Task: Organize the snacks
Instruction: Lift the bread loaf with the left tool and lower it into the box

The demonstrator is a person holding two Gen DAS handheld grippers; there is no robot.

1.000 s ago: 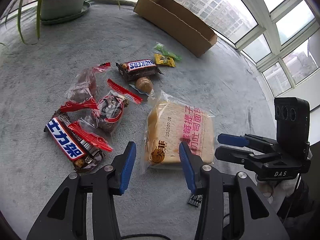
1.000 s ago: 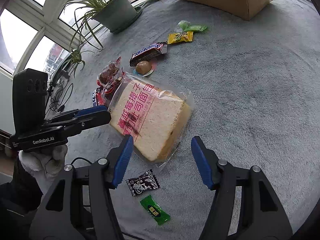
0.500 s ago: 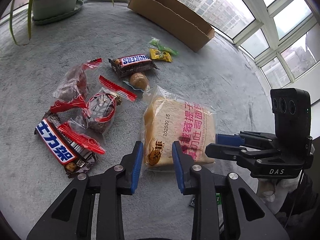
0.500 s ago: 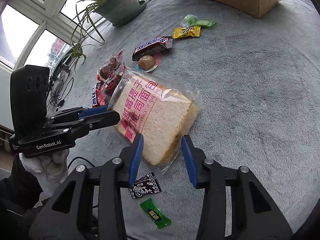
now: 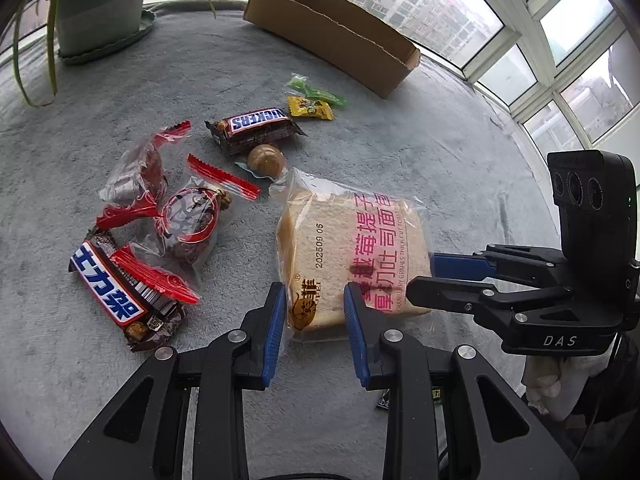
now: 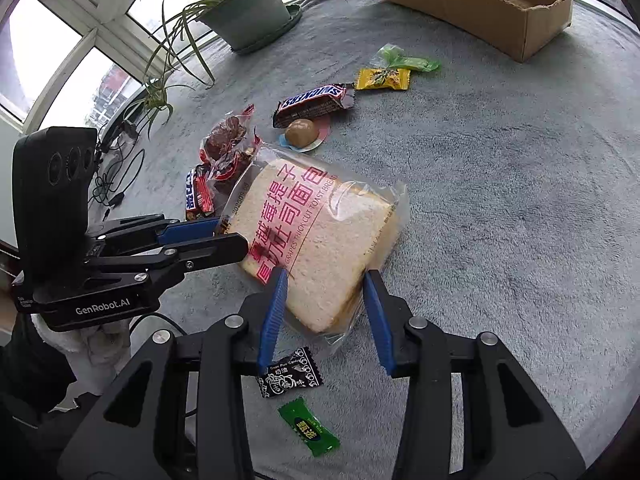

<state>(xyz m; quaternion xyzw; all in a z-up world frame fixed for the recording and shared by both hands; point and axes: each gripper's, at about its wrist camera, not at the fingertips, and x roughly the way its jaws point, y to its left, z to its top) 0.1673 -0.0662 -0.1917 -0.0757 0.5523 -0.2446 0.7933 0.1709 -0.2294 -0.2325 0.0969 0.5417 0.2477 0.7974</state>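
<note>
Grey carpeted surface: both hand-held grippers, left and right, narrowed around the bagged toast bread; actual contact is hard to confirm.

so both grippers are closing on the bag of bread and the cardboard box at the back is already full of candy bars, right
Not quite. Both the left gripper and right gripper do straddle the bread bag, but the candy bars lie on the grey cloth, outside the cardboard box, as the right wrist view shows.
</note>
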